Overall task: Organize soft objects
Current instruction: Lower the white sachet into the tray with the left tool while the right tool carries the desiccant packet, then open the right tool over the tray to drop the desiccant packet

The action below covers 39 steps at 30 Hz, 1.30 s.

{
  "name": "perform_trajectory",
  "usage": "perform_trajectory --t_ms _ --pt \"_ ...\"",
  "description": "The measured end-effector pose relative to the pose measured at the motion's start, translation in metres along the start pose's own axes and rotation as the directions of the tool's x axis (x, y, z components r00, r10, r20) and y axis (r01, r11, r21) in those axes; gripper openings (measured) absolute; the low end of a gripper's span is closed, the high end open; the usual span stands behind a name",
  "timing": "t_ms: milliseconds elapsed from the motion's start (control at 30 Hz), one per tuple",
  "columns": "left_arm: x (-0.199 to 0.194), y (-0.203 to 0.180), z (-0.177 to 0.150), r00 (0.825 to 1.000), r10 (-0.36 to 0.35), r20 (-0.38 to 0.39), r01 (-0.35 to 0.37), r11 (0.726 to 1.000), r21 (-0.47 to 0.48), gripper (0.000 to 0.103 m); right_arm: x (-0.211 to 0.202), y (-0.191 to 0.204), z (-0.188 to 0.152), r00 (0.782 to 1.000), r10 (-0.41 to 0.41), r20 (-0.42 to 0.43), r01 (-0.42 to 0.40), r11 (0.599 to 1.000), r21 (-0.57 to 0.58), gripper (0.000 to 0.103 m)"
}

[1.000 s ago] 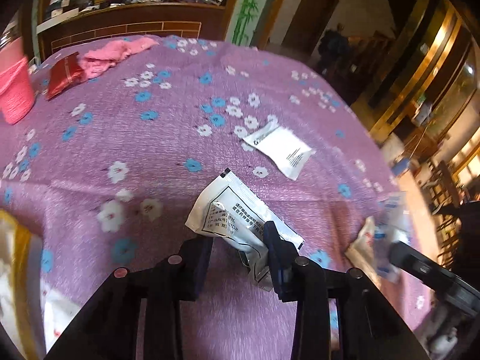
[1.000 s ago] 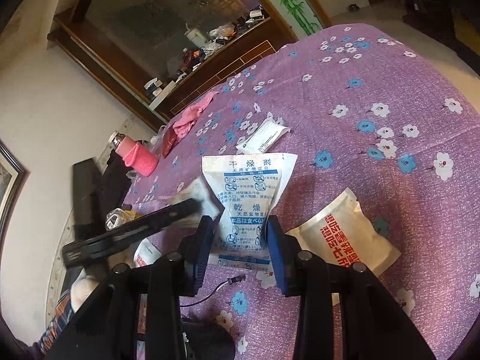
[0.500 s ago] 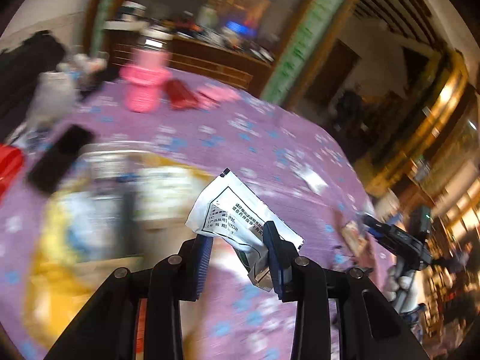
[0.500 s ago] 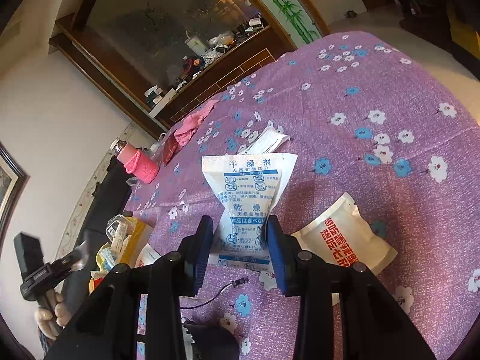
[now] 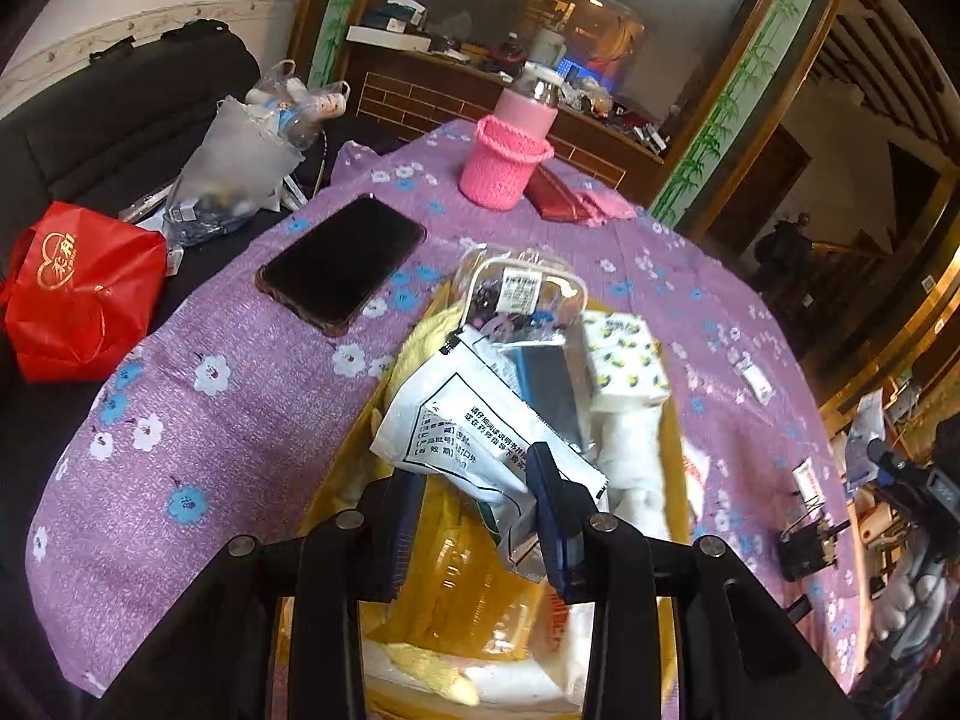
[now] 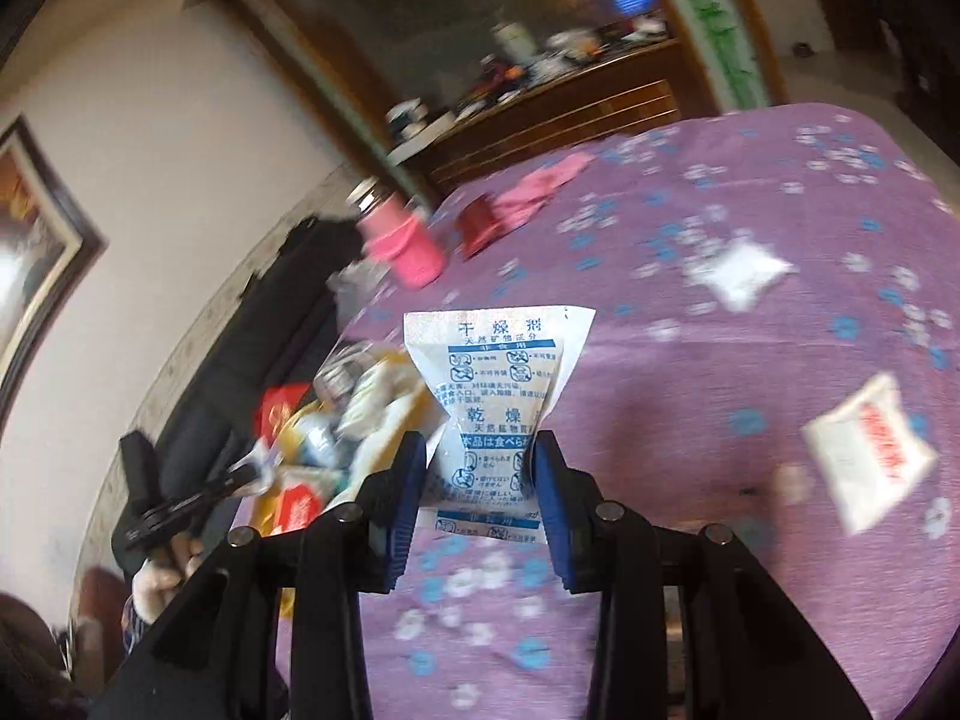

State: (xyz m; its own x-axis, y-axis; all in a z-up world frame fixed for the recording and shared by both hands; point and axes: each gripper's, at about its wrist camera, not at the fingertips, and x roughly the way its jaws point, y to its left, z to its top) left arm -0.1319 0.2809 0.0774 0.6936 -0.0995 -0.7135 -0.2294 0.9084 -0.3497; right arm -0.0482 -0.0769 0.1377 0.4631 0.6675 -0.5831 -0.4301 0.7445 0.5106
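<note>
A round table under a purple cloth (image 5: 240, 420) printed with white and blue flowers fills both views; behind it stand a dark wood cabinet (image 5: 456, 90) crowded with clutter, bamboo-painted panels and a pale wall with one framed picture (image 6: 36, 252). A black sofa (image 5: 108, 108) beside the table bears one red bag (image 5: 84, 288) and one clear plastic bag. On the cloth lie one black phone (image 5: 342, 264), one bottle in a pink knitted sleeve (image 5: 510, 162) and, just behind it, one red pouch touching a pink cloth. A yellow basket (image 5: 384, 396) on the cloth holds soft packs, among them a clear pouch and a lemon-print tissue pack (image 5: 627, 366). The left gripper (image 5: 474, 516) is clamped on a white sachet (image 5: 468, 420), held over the basket. The right gripper (image 6: 480, 498) pinches one blue-printed desiccant packet (image 6: 492, 390) above the cloth. Two more white packets (image 6: 864, 450) lie loose on the cloth in the blurred right view.
</note>
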Motion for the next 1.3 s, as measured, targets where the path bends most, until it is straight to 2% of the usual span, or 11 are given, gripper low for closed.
perform_trajectory --t_ms 200,433,633,833,967,1033,1100,1167,1233,1267,1300 --pt "0.020 -0.007 -0.011 0.996 0.086 -0.034 -0.081 0.990 0.114 0.045 0.065 0.070 -0.012 0.992 0.043 -0.118 -0.052 0.996 -0.075 0.035" --pt "-0.009 -0.008 -0.022 0.998 0.044 0.044 -0.050 0.990 0.132 0.062 0.142 0.136 -0.025 0.964 0.061 -0.257 -0.100 0.985 -0.142 0.036" --pt "-0.050 -0.001 -0.034 0.986 0.071 0.152 -0.092 0.986 0.138 0.070 0.191 0.162 -0.030 0.949 -0.020 -0.314 -0.046 0.979 -0.200 0.036" --pt "-0.068 -0.005 -0.045 0.969 0.115 0.219 -0.151 0.976 0.158 0.077 0.234 0.165 -0.025 0.937 -0.154 -0.314 0.080 0.968 -0.236 0.036" --pt "-0.072 -0.011 -0.049 0.949 0.159 0.271 -0.209 0.964 0.167 0.084 0.232 0.170 -0.027 0.942 -0.162 -0.292 0.081 0.959 -0.272 0.039" --pt "-0.076 -0.015 -0.051 0.932 0.189 0.310 -0.249 0.954 0.168 0.090 0.216 0.176 -0.029 0.954 -0.150 -0.259 0.073 0.955 -0.287 0.043" --pt "-0.084 -0.020 -0.054 0.899 0.233 0.370 -0.307 0.939 0.155 0.091 0.191 0.183 -0.034 0.970 -0.125 -0.208 0.057 0.950 -0.307 0.051" --pt "-0.097 -0.033 -0.061 0.828 0.313 0.466 -0.411 0.903 0.124 0.102 0.160 0.187 -0.041 0.984 -0.119 -0.132 0.070 0.941 -0.332 0.063" --pt "-0.119 -0.052 -0.076 0.742 0.334 0.581 -0.459 0.885 0.078 0.103 0.131 0.187 -0.050 0.992 -0.119 -0.046 0.096 0.936 -0.338 0.073" --pt "-0.130 -0.062 -0.086 0.714 0.278 0.642 -0.422 0.903 0.079 0.103 0.115 0.185 -0.057 0.994 -0.114 -0.003 0.106 0.937 -0.333 0.078" --pt "-0.134 -0.067 -0.093 0.707 0.217 0.674 -0.373 0.923 0.094 0.103 0.105 0.182 -0.062 0.994 -0.109 0.026 0.112 0.939 -0.325 0.079"
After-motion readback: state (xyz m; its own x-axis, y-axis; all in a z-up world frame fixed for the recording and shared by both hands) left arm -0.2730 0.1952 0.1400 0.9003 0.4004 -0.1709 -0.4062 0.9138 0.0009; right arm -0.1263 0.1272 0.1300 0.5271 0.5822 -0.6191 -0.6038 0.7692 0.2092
